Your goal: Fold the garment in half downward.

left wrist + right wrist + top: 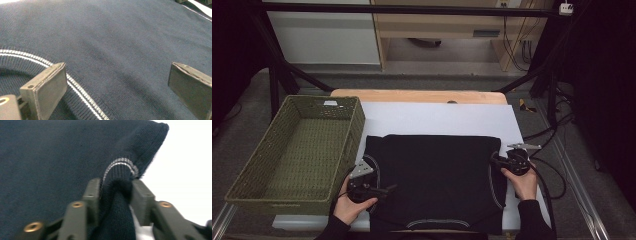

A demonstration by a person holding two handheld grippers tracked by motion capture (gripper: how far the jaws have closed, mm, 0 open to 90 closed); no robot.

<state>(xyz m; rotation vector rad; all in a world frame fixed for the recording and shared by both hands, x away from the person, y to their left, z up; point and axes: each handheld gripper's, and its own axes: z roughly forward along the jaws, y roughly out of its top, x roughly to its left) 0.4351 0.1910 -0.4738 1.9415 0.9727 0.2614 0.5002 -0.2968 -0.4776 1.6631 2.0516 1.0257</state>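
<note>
A green basket (pixel 297 150) walls the table's left; the white sheet (pixel 437 117) beyond the sweater (pixel 432 175) lies open.

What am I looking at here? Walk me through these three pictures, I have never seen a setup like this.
A person sits at a table and holds a hand tool with two jaws in each hand. The high view looks down from above the person; the other two pictures come from small cameras riding on the tools, looking along their jaws.

On a white sheet lies a dark knit garment with thin white stripes along its ribbed edges. A green woven basket stands to its left.

The right gripper has its jaws pinched on a bunched fold of the garment's striped edge, seen close up in the right gripper view. The left gripper sits at the garment's other side; in the left gripper view its jaws stand wide apart over the cloth, holding nothing.
</note>
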